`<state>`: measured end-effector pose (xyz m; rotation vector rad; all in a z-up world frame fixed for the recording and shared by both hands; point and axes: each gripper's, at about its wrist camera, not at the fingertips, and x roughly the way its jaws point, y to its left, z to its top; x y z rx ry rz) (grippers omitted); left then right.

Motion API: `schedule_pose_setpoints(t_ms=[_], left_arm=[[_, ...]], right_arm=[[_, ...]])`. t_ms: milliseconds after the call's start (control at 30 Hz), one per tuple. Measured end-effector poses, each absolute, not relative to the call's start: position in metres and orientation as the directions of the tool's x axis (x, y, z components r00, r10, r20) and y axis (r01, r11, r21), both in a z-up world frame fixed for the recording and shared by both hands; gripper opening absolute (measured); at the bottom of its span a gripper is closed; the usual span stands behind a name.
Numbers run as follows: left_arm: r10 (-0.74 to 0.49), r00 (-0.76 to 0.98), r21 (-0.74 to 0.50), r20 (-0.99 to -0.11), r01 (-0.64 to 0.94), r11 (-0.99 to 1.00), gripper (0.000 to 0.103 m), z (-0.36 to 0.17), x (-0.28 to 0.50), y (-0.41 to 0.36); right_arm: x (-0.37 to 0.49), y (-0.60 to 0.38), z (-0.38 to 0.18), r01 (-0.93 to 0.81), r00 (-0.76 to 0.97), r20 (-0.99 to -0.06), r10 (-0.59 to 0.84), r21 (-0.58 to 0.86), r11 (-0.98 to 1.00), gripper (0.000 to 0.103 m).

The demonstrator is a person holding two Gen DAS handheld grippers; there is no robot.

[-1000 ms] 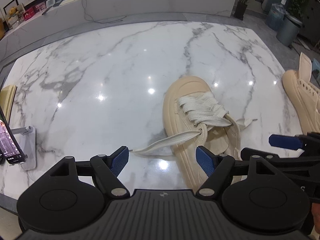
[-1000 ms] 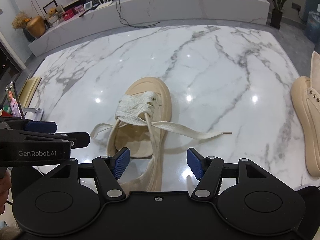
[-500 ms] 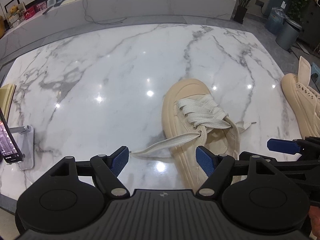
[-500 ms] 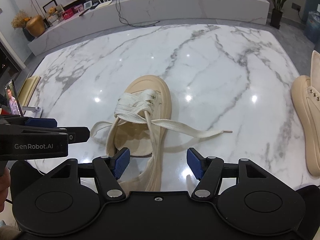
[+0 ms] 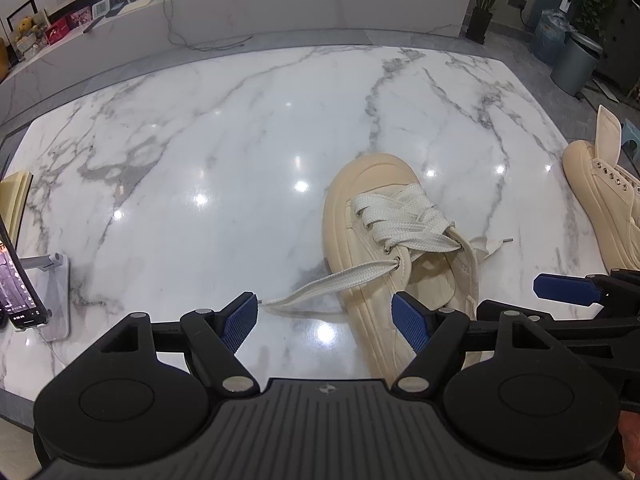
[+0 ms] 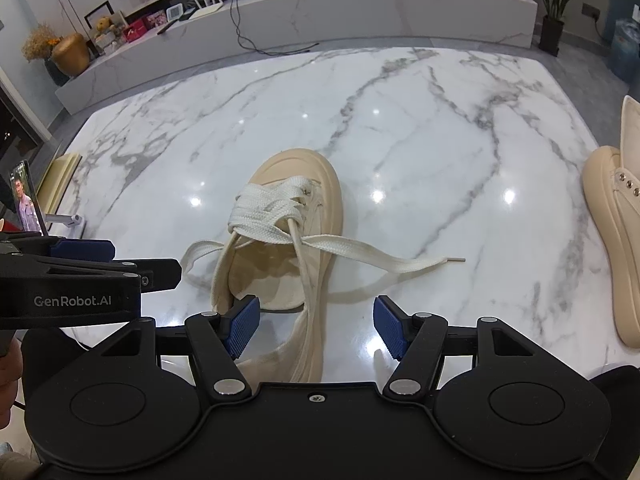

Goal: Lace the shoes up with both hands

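On the marble table (image 5: pixel 240 128) the cream shoe (image 5: pixel 372 184) points toe-away, at twelve o'clock. Its left lace end (image 5: pixel 320 284) trails toward eight o'clock, tip just beside the left gripper (image 5: pixel 324 316), the nearer one. The right gripper (image 6: pixel 316 326) straddles the heel. Both are spread, pinching nothing.

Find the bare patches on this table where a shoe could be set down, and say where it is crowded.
Free: the marble table beyond the laced shoe, up to the far edge, and the stretch between that shoe and the phone stand. Crowded: the near edge, where both loose lace ends trail, and the right side by the second shoe.
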<state>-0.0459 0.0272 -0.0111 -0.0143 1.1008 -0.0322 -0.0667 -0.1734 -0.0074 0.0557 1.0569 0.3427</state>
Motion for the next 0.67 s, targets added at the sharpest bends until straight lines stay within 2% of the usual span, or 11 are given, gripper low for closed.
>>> schedule_pose_setpoints(t_ms=[667], left_arm=[[-0.034,0.477,-0.022,-0.878,0.031,0.999,0.073,-0.0111,-0.0475,0.0251]], right_arm=[[-0.0661,-0.1738,-0.0088,-0.243,0.442,-0.847,0.295,0.204,0.948,0.061]])
